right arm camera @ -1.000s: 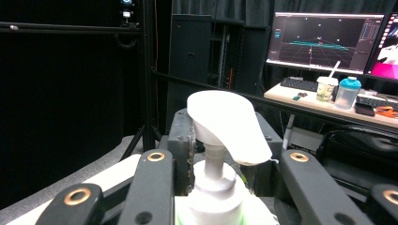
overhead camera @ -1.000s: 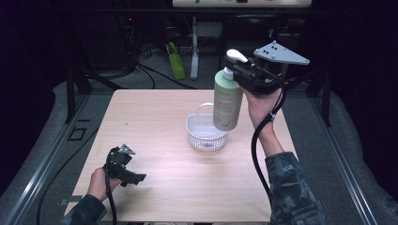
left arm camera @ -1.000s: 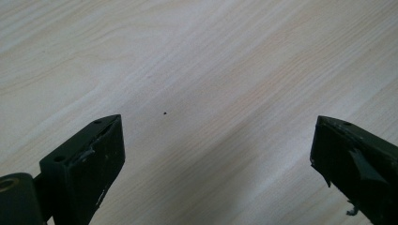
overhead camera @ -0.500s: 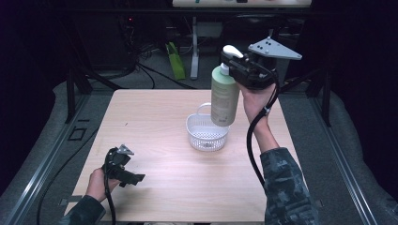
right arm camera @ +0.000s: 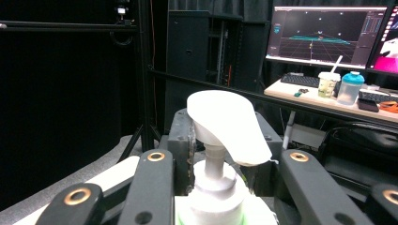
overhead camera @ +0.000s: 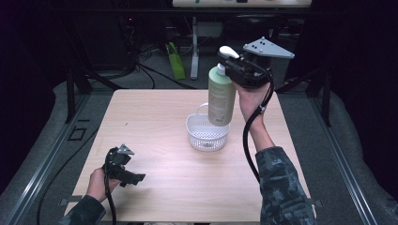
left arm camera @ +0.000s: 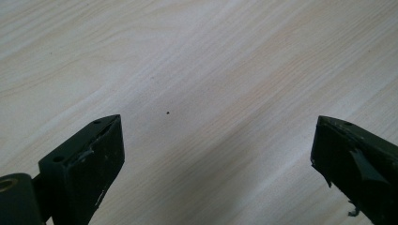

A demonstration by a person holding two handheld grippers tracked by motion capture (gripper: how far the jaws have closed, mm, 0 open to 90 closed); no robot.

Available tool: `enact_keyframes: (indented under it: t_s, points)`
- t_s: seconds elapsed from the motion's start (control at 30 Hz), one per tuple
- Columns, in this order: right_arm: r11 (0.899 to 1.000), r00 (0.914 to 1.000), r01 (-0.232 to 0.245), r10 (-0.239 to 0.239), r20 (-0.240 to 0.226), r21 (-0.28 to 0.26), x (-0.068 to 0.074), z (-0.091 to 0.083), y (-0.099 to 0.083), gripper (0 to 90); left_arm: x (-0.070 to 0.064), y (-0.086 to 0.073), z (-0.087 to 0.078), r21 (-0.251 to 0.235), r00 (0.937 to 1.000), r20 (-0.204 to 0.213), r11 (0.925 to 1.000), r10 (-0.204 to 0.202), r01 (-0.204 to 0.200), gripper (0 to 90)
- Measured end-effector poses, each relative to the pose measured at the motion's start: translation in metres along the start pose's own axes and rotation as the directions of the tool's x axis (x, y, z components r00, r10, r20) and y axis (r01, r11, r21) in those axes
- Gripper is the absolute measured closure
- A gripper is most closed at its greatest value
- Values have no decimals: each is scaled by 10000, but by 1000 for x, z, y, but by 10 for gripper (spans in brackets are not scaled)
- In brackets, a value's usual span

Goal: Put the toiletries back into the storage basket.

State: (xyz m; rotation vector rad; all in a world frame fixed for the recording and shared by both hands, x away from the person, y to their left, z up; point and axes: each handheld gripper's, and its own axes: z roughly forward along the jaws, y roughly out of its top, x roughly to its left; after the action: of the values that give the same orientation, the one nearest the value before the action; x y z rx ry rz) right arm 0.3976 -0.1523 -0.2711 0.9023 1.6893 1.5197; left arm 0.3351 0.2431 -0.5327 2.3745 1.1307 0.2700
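Observation:
A pale green pump bottle [overhead camera: 221, 96] with a white pump head [right arm camera: 228, 126] hangs upright above the table, its base just over the back rim of a white mesh basket [overhead camera: 206, 134]. My right gripper [overhead camera: 231, 69] is shut on the bottle's neck, below the pump, and the jaws stand on either side of it in the right gripper view. My left gripper [overhead camera: 132, 177] rests low at the table's near left corner, held in a hand. Its jaws are wide open over bare wood [left arm camera: 211, 93], with nothing between them.
The light wood table [overhead camera: 155, 112] has dark floor and rails around it. Behind the far edge stand cables, a green object [overhead camera: 176, 61] and a table leg. A desk with monitors [right arm camera: 324, 30], a cup and a blue shaker stands beyond.
My right gripper has carried the bottle slightly left and up, keeping it upright over the basket. The left gripper has stayed still.

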Motion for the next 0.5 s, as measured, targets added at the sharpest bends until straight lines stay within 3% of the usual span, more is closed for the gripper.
enact_keyframes:
  t_s: [0.5]
  points:
    - [9999,10000,1,0,-73,125,2,9,-5,678,0,1,-1,-231,10000,20,9997,-44,44,30]
